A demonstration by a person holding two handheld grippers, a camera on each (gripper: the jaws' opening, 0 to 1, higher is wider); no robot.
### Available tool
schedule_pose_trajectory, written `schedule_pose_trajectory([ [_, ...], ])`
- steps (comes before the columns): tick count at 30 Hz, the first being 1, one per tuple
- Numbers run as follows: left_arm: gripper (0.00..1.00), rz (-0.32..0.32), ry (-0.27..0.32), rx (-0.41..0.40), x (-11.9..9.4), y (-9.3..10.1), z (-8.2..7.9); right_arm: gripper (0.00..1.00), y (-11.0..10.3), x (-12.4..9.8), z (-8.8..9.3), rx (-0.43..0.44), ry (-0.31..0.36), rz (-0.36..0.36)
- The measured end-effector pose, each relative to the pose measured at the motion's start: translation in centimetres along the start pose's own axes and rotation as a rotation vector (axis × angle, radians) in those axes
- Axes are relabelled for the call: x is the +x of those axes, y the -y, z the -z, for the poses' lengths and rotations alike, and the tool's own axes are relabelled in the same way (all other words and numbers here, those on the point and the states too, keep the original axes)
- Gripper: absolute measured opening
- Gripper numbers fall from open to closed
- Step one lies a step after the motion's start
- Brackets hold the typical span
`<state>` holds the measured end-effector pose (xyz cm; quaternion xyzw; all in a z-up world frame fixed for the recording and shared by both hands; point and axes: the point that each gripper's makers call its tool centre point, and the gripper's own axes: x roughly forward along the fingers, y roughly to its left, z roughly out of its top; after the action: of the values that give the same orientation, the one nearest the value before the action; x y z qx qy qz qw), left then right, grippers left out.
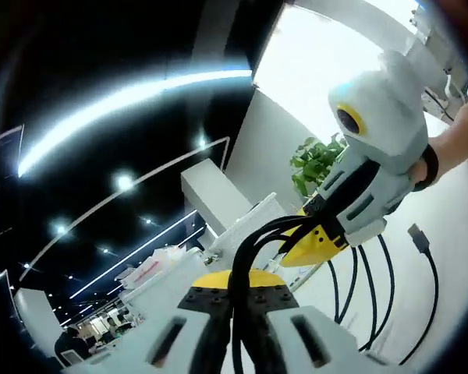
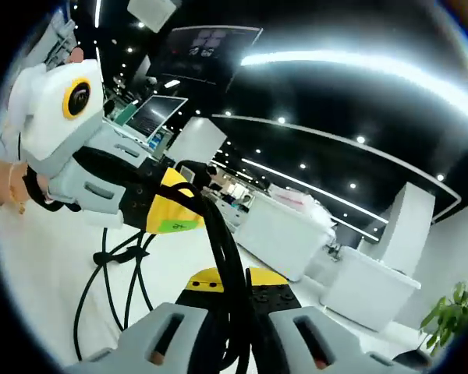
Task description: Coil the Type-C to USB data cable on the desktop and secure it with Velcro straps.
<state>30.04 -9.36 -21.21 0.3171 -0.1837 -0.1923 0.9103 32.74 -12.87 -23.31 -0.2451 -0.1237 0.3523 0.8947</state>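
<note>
Left gripper view: the black cable [image 1: 257,234] runs in gathered strands between both grippers, left gripper [image 1: 238,300] and right gripper [image 1: 316,226] each pinching the bundle above the white surface [image 1: 452,234]. Loose loops and a plug [image 1: 418,238] hang beside the bundle toward the surface, open room around them.

1. The data cable [image 1: 351,292] is black.
2. The left gripper [image 1: 238,300] has a pale grey body with yellow, black-backed jaws.
3. The right gripper [image 2: 232,300] matches.
4. The worktop [image 1: 460,257] is white.
5. The potted plant [image 1: 316,161] is green.
</note>
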Motion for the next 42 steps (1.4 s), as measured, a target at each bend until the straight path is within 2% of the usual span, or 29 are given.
schedule_pose_trajectory([
  [2,0.07,0.019,0.013,0.010,0.1,0.1,0.2,0.05,-0.5,0.0,0.1,0.049,-0.001,-0.064],
  [3,0.07,0.027,0.021,0.021,0.2,0.2,0.2,0.05,-0.6,0.0,0.1,0.057,0.002,-0.073],
  [7,0.07,0.035,0.033,0.044,0.2,0.3,0.3,0.05,-1.6,-0.1,-0.3,0.213,0.048,-0.182],
  [8,0.07,0.032,0.035,0.037,0.1,0.1,0.1,0.05,-1.5,0.0,-0.3,0.236,0.049,-0.180],
  [11,0.06,0.030,0.031,0.010,0.1,-0.4,-0.4,0.07,-1.0,-0.1,-0.8,0.218,0.074,-0.160],
  [13,0.05,-0.027,0.003,0.042,0.2,-1.8,-0.2,0.22,0.5,-0.8,-1.8,0.256,0.120,-0.101],
  [14,0.05,-0.031,0.008,0.039,0.3,-2.1,-0.3,0.31,0.8,-1.1,-2.0,0.275,0.133,-0.095],
  [15,0.05,-0.041,0.007,0.031,0.2,-2.6,-0.3,0.32,1.0,-1.6,-2.2,0.304,0.139,-0.098],
  [17,0.05,-0.082,-0.019,0.032,0.2,-4.1,0.0,0.27,1.4,-3.0,-2.2,0.348,0.165,-0.115],
  [19,0.05,-0.102,-0.049,0.018,0.4,-5.5,0.4,0.27,1.3,-3.8,-1.7,0.386,0.161,-0.138],
  [21,0.05,-0.122,-0.069,0.009,0.5,-6.6,0.8,0.27,0.7,-4.0,-0.7,0.452,0.136,-0.192],
  [22,0.05,-0.140,-0.078,0.005,0.6,-7.6,1.0,0.27,0.1,-3.9,0.1,0.551,0.106,-0.234],
  [23,0.05,-0.146,-0.079,0.003,0.6,-7.9,1.0,0.30,-0.4,-3.7,0.5,0.603,0.089,-0.264],
  [24,0.05,-0.169,-0.090,-0.003,0.7,-8.9,1.2,0.32,-1.2,-3.4,1.0,0.706,0.066,-0.310],
  [25,0.05,-0.182,-0.094,-0.007,0.6,-9.7,1.3,0.33,-1.6,-3.1,1.6,0.789,0.040,-0.318],
  [27,0.06,-0.205,-0.097,-0.006,0.6,-11.0,1.2,0.33,-2.9,-2.6,3.5,0.901,-0.048,-0.325],
  [30,0.06,-0.245,-0.106,-0.001,0.4,-12.7,0.9,0.33,-5.2,-2.3,6.0,0.891,-0.184,-0.355],
  [33,0.06,-0.270,-0.101,-0.008,0.3,-13.8,0.3,0.31,-7.8,-2.0,7.5,0.849,-0.262,-0.382],
  [34,0.06,-0.273,-0.101,-0.007,0.4,-14.0,0.2,0.31,-8.9,-1.9,7.8,0.839,-0.284,-0.415],
  [38,0.06,-0.283,-0.102,0.017,1.0,-14.5,-1.0,0.30,-11.3,-1.0,7.7,0.916,-0.288,-0.425],
  [42,0.06,-0.289,-0.086,0.033,1.9,-15.2,-3.4,0.30,-12.7,-0.7,7.7,0.962,-0.294,-0.432],
])
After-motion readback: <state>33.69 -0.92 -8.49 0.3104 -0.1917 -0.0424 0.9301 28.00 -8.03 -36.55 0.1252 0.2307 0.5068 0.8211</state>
